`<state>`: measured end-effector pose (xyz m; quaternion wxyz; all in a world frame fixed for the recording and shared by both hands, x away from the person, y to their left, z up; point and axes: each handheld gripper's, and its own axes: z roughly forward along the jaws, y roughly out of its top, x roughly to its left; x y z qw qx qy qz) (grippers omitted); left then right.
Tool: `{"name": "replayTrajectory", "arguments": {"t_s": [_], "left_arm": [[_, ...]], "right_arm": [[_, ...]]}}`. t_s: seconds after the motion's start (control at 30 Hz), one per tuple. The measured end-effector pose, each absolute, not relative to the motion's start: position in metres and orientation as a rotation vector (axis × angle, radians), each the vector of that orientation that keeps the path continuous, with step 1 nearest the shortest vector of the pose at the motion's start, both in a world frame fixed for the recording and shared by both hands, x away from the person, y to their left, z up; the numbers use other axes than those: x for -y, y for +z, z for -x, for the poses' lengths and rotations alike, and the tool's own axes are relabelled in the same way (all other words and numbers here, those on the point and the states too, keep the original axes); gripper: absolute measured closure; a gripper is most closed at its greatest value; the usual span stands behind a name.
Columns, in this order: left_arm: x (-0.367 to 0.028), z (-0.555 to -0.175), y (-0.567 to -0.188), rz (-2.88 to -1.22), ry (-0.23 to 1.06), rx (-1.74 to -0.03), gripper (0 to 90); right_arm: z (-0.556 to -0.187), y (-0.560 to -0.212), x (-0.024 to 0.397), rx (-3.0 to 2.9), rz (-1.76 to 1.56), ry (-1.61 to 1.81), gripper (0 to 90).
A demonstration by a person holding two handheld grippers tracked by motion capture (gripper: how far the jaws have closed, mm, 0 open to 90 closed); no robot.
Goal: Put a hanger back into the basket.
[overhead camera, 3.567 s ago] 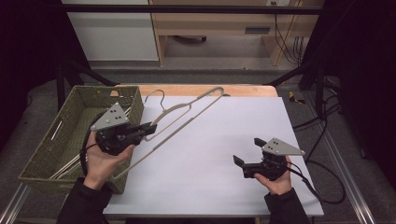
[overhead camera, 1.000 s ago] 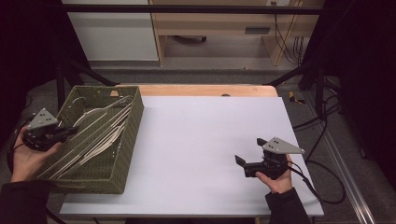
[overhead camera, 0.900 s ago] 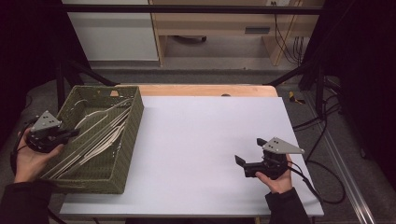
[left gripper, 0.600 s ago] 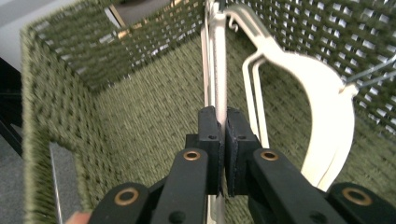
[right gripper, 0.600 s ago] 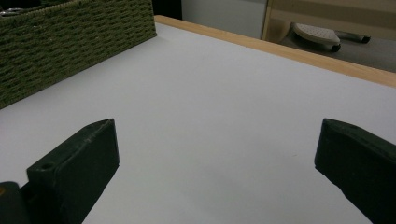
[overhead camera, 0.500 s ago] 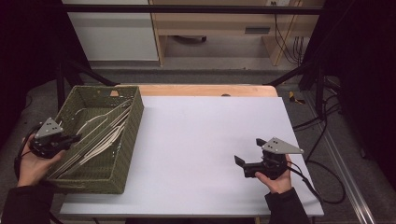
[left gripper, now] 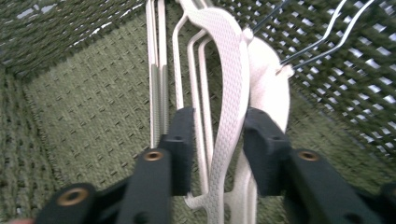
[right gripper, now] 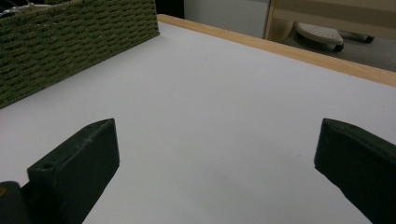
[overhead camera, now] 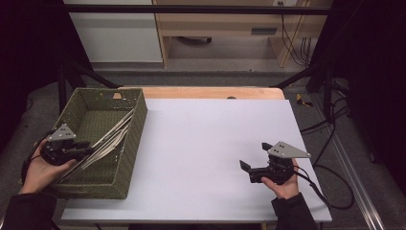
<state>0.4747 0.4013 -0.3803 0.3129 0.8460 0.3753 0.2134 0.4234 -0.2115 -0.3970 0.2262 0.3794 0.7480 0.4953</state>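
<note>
Several white clothes hangers lie slantwise in a green woven basket at the table's left. My left gripper reaches over the basket's left rim. In the left gripper view a textured white hanger stands between the jaws of that gripper. The jaws have just been opening, and a gap shows between the left pad and the hanger. My right gripper rests over the white table at the near right, its jaws wide apart with nothing between them.
The basket's woven wall shows far off in the right gripper view. A wooden strip runs along the table's far edge. Cables hang off the right side, and dark frame bars stand behind.
The left gripper carried a hanger from above the table to the basket, then sank a little along the left rim; the hangers now lie lower in the basket. The right gripper has not moved.
</note>
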Motion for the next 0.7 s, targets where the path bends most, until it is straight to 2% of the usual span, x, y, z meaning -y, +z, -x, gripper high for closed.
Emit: {"name": "replayTrajectory", "arguments": {"t_s": [0.2, 0.37, 0.4, 0.43, 0.47, 0.57, 0.63, 0.7], "left_arm": [[-0.397, -0.468, -0.368, -2.198, 0.58, -0.946, 55.3], [-0.39, -0.458, -0.352, -2.105, 0.607, -0.89, 49.4], [-0.387, -0.455, -0.349, -2.084, 0.621, -0.88, 43.5], [-0.383, -0.453, -0.346, -2.061, 0.627, -0.875, 43.5], [-0.376, -0.448, -0.341, -2.018, 0.63, -0.867, 37.3], [-0.364, -0.442, -0.335, -1.935, 0.603, -0.852, 33.1], [-0.355, -0.438, -0.333, -1.903, 0.592, -0.842, 26.9], [-0.346, -0.435, -0.332, -1.882, 0.585, -0.823, 25.6]], "right_arm": [[-0.424, -0.397, 0.211, -2.065, -1.045, 1.364, 0.5], [-0.423, -0.397, 0.212, -2.063, -1.048, 1.365, 0.5], [-0.423, -0.397, 0.212, -2.061, -1.047, 1.366, 0.5], [-0.423, -0.397, 0.212, -2.061, -1.047, 1.366, 0.5], [-0.423, -0.397, 0.212, -2.059, -1.041, 1.369, 0.4], [-0.423, -0.396, 0.212, -2.057, -1.039, 1.369, 0.4], [-0.422, -0.396, 0.213, -2.057, -1.04, 1.374, 0.4], [-0.422, -0.395, 0.214, -2.05, -1.042, 1.377, 0.4]]}}
